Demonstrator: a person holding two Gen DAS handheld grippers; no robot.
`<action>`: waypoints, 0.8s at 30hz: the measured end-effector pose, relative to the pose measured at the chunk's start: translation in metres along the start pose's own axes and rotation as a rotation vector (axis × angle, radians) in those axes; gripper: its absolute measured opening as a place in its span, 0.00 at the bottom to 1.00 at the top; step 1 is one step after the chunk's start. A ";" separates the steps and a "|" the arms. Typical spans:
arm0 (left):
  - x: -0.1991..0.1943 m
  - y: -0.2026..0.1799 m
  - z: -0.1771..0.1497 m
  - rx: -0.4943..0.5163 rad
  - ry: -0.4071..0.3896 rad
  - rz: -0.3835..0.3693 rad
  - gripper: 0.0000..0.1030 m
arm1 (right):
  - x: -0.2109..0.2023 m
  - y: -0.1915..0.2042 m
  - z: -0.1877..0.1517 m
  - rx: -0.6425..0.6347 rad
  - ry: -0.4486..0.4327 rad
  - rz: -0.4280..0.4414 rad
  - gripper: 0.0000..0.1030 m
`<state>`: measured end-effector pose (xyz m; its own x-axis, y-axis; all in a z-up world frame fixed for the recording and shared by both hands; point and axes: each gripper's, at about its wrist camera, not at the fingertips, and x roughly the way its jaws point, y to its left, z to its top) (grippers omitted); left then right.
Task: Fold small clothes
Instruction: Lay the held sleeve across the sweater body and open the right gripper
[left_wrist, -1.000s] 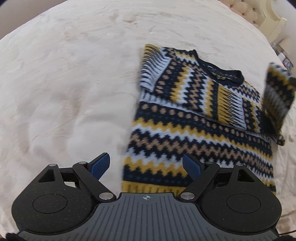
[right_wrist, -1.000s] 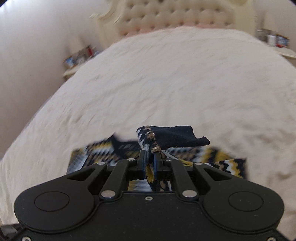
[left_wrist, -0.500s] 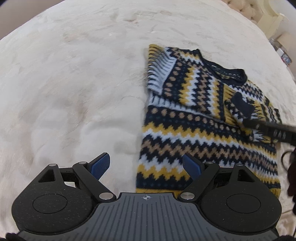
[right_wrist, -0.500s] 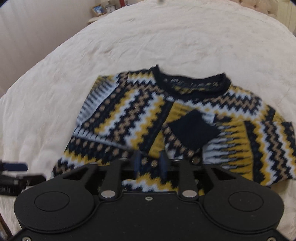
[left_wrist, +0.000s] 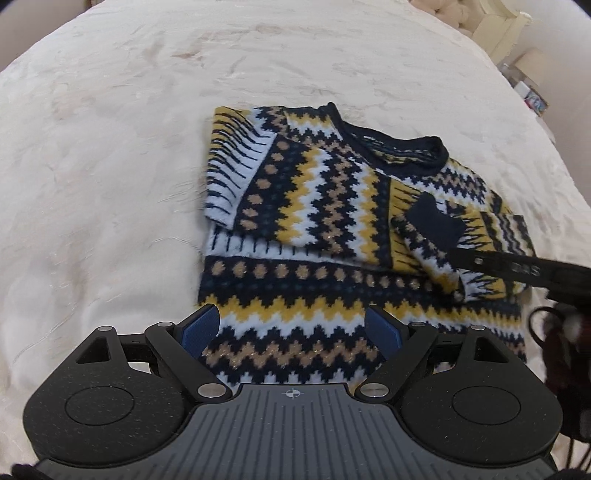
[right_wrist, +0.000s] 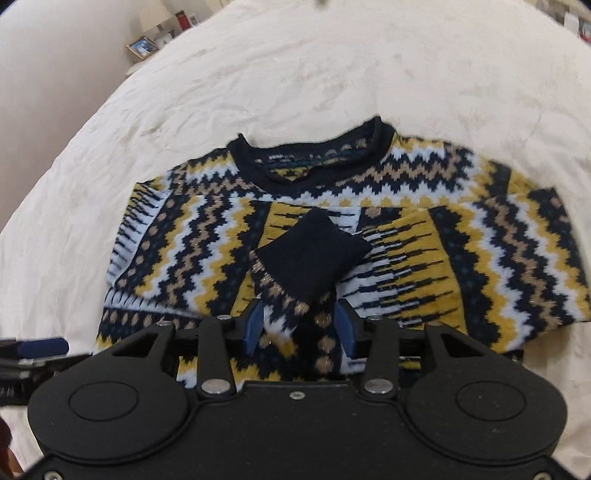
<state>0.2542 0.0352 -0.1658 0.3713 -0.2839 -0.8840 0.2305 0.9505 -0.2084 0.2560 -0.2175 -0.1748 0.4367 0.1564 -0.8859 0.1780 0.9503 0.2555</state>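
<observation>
sweater (right_wrist: 207, 236): it lies flat on the cream bedspread (left_wrist: 110, 166), collar at 12 o'clock in the right wrist view; both sleeves are already folded in over the chest, so I judge the sleeve step is nearly done

right sleeve cuff (right_wrist: 310, 254): the dark cuff rests on the middle of the chest, pointing to 11 o'clock; it is laid there so the garment becomes a narrow rectangle

right gripper (right_wrist: 299, 325): its jaws are opening; the sleeve cloth lies between the blue pads but they do not press on it; I judge it is letting the sleeve go

left gripper (left_wrist: 291, 328): its jaws stand wide and hold nothing; it hovers above the hem, at 6 o'clock of the sweater in its own view; perhaps it waits for the next fold

edges: the hem (left_wrist: 295, 373) is near to both tools; the left folded edge (left_wrist: 208, 177) is straight

open room: the bedspread is bare from 9 to 12 o'clock of the sweater; a nightstand with a picture frame (right_wrist: 142, 46) stays well apart at 11 o'clock
</observation>
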 end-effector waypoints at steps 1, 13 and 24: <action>0.001 0.000 0.001 0.001 0.003 0.001 0.83 | 0.005 0.001 0.000 0.005 0.007 0.004 0.51; 0.001 0.020 0.016 -0.065 -0.002 0.013 0.83 | -0.008 0.073 -0.039 -0.394 -0.034 0.220 0.51; 0.043 -0.034 0.029 0.120 0.010 -0.057 0.81 | -0.028 0.019 -0.079 -0.264 0.015 0.029 0.52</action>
<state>0.2880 -0.0126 -0.1844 0.3453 -0.3352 -0.8766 0.3573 0.9107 -0.2075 0.1774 -0.1823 -0.1755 0.4245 0.1870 -0.8859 -0.0721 0.9823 0.1728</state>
